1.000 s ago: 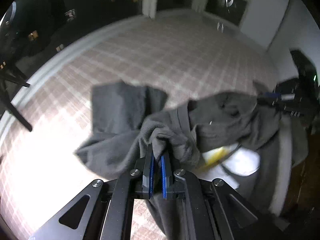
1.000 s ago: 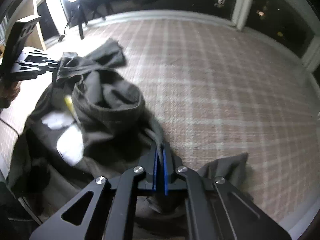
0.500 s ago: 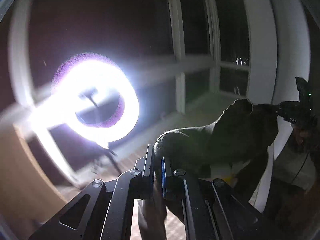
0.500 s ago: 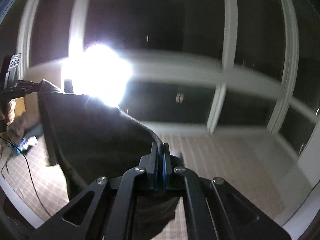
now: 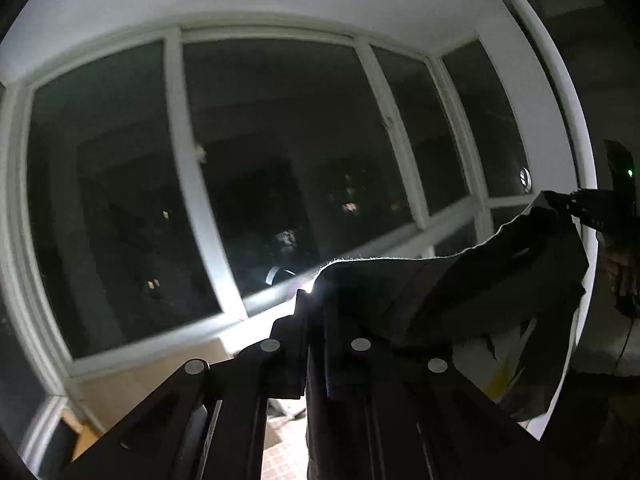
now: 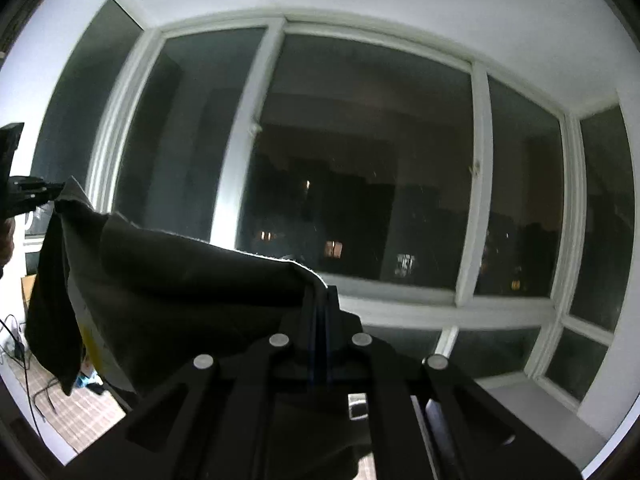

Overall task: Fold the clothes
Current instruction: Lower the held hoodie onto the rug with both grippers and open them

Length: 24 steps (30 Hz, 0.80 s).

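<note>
Before the window (image 6: 360, 168), both grippers clamp the dark garment (image 6: 180, 280).

Right tongs (image 6: 321, 300) clamped on dark garment (image 6: 180, 280), left tongs (image 6: 48, 194) pinching its far corner, dark window (image 6: 360, 180) behind.

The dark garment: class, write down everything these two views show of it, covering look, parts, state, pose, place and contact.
The dark garment looks like soft, dark grey fabric with a fuzzy, backlit top edge. It hangs in the air before a large white-framed window, stretched between the left gripper and the right gripper, whose jaws are shut on its upper edge. That edge sags slightly between them; loose folds drape below. A pale patch with some yellow shows underneath. Its type is unclear.
</note>
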{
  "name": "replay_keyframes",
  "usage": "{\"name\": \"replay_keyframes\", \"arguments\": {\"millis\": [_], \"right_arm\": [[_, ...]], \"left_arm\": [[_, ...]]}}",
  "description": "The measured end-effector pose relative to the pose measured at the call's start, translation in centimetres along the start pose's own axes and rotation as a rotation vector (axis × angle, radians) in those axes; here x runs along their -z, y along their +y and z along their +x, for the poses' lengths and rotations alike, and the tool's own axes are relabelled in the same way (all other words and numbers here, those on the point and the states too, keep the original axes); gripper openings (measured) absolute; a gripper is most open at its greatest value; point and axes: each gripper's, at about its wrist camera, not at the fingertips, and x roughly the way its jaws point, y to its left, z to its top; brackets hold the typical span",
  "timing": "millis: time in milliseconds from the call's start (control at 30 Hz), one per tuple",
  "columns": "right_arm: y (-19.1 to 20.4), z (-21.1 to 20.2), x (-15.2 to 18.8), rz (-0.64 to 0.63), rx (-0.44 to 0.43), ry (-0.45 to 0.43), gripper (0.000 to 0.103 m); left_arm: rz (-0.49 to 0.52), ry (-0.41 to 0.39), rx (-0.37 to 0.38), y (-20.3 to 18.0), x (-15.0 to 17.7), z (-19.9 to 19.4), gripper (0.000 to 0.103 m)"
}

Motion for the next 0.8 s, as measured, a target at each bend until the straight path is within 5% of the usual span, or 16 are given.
{"name": "replay_keyframes", "arguments": {"millis": [200, 433, 600, 700, 800], "right_arm": [[1.8, 0.6, -0.6, 0.008, -0.029, -0.016, 0.003], [1.5, 10.8, 6.4, 0.06, -0.09, 0.142, 0.003], [0.8, 25.0, 18.3, 0.109, -0.116, 0.389, 0.003], [1.0, 34.3, 27.2, 0.096, -0.111, 0.595, 0.004], [1.0, 40.6, 36.0, 0.066, -0.074, 0.815, 0.008]], "left_arm": [[0.061, 0.011, -0.069, 1.6, -1.2, -3.0, 0.005], [0.024, 0.201, -0.065, 3.4, 3.2, 6.7, 0.005], [-0.069, 0.477, -0.028, 4.1, 14.0, 22.2, 0.005], [-0.137, 0.703, -0.026, 4.5, 23.7, 32.8, 0.017], [-0.2, 0.91, -0.072, 5.0, 33.2, 38.5, 0.015]]}}
